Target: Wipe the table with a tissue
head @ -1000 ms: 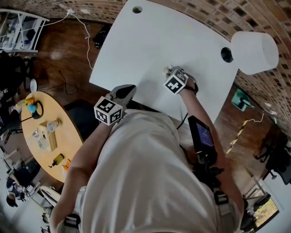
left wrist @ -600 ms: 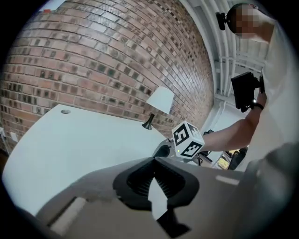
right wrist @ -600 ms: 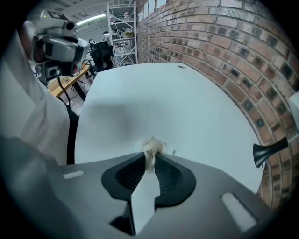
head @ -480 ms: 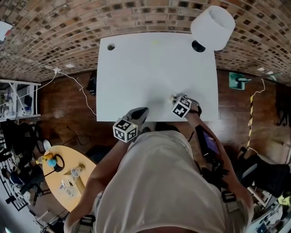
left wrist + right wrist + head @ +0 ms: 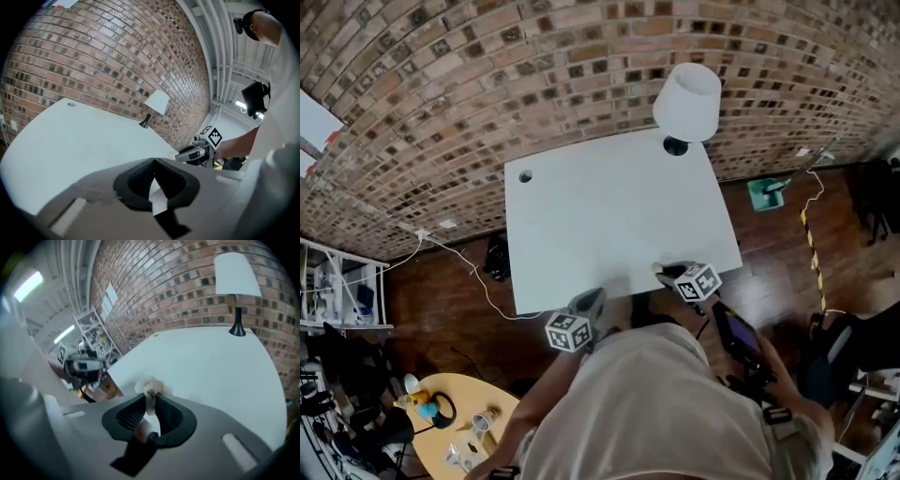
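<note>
A crumpled off-white tissue [image 5: 150,387] sticks out from between the jaws of my right gripper [image 5: 150,399], which is shut on it. In the head view this gripper [image 5: 662,271] is over the near right edge of the white table [image 5: 609,216], and the tissue is too small to make out there. My left gripper [image 5: 593,297] hangs at the table's near edge, to the left. In the left gripper view its jaws [image 5: 153,162] are shut, tips touching, with nothing between them, and the right gripper [image 5: 200,151] shows beyond them.
A white-shaded lamp [image 5: 688,99] on a dark foot stands at the table's far right corner against the brick wall. A cable hole [image 5: 525,175] is at the far left corner. A round wooden side table [image 5: 459,427] with small items stands on the floor, lower left.
Both grippers have drawn back from over the tabletop to its near edge. The right gripper has rolled and still holds the tissue. The head view has swung, so the table looks smaller and farther off.
</note>
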Available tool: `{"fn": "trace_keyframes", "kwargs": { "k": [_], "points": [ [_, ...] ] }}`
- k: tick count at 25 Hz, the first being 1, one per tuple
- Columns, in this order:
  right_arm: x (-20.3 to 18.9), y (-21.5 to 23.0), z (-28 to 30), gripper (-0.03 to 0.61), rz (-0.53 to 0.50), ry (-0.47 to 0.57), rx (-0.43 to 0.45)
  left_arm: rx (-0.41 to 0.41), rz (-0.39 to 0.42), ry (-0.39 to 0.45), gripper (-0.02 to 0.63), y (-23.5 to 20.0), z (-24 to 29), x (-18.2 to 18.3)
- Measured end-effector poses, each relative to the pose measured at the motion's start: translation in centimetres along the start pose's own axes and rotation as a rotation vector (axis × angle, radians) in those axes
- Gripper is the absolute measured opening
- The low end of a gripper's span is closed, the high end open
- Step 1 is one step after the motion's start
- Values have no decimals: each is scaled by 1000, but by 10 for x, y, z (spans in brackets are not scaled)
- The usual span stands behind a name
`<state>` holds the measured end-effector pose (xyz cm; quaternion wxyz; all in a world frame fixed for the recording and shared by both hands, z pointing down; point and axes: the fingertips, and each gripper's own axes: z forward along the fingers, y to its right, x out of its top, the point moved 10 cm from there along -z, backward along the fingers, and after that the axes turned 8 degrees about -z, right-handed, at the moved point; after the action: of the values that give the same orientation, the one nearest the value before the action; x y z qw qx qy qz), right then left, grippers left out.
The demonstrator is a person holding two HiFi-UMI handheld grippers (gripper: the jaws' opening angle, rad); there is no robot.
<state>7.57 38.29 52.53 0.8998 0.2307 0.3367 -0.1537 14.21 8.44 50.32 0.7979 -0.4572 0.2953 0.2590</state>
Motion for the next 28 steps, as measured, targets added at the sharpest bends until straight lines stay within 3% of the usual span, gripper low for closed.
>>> {"fn": "trace_keyframes", "kwargs": {
  "k": [2, 4, 8, 17, 28],
  "points": [
    [19, -14, -9, 71, 37, 155, 35, -9, 22, 28, 5, 3, -3, 9],
    [38, -28, -18, 71, 1, 271, 48, -12, 40, 60, 5, 7, -7, 19],
    [58, -56, -35, 71, -89, 398, 51, -13, 85, 119, 5, 17, -23, 34],
    [50, -106, -38, 71, -328, 348, -32, 0, 149, 199, 5, 26, -51, 40],
    [47, -115, -38, 71, -289, 391, -87, -14, 172, 223, 5, 30, -67, 30]
  ]
}}
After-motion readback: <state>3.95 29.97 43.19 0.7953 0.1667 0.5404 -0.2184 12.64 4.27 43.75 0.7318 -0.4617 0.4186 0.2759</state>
